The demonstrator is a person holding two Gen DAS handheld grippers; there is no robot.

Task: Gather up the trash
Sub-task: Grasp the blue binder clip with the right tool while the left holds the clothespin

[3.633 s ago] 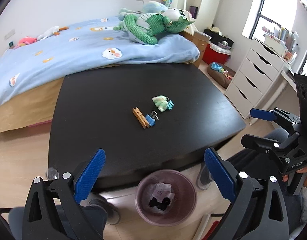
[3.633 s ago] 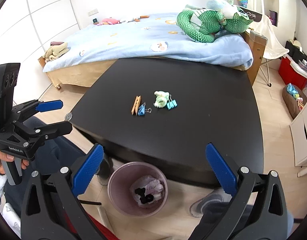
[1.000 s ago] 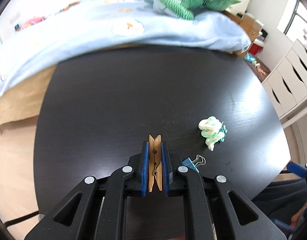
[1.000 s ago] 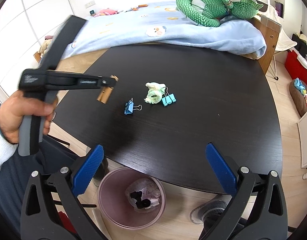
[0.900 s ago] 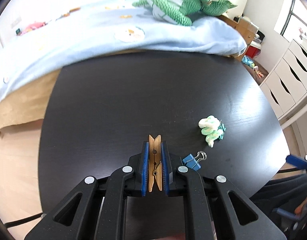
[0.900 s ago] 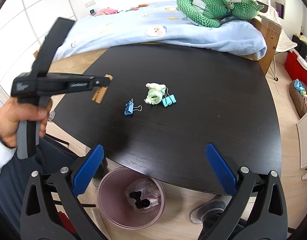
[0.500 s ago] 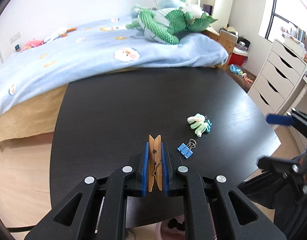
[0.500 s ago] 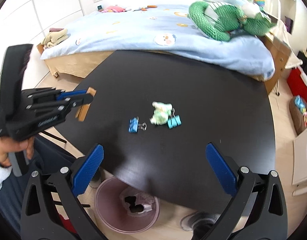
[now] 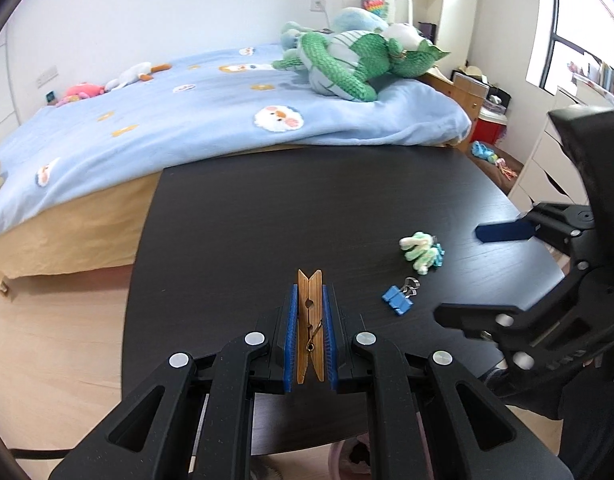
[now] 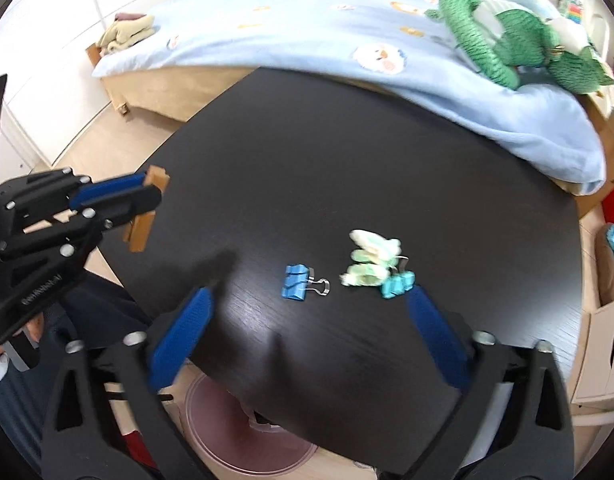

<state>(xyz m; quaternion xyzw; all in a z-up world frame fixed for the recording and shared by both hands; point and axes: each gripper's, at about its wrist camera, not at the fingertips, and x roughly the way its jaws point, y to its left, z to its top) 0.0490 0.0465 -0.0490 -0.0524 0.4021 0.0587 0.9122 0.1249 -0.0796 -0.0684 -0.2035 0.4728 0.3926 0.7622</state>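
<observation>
My left gripper (image 9: 310,300) is shut on a wooden clothespin (image 9: 310,332) and holds it above the near left part of the black table (image 9: 267,208); it also shows in the right wrist view (image 10: 147,200). A blue binder clip (image 10: 297,277), a crumpled pale green wad (image 10: 369,258) and a teal binder clip (image 10: 397,285) lie together on the table. My right gripper (image 10: 307,332) is open and empty, just above the table in front of these items. The pink trash bin (image 10: 227,440) stands on the floor below the table's near edge.
A bed with a blue duvet (image 9: 227,112) and a green plush toy (image 9: 347,60) lies beyond the table. White drawers (image 9: 547,168) stand at the right. A wooden floor (image 9: 55,340) lies to the left.
My left gripper has drawn back toward the table's near edge with the clothespin. My right gripper has moved forward and down over the table toward the clips and the wad.
</observation>
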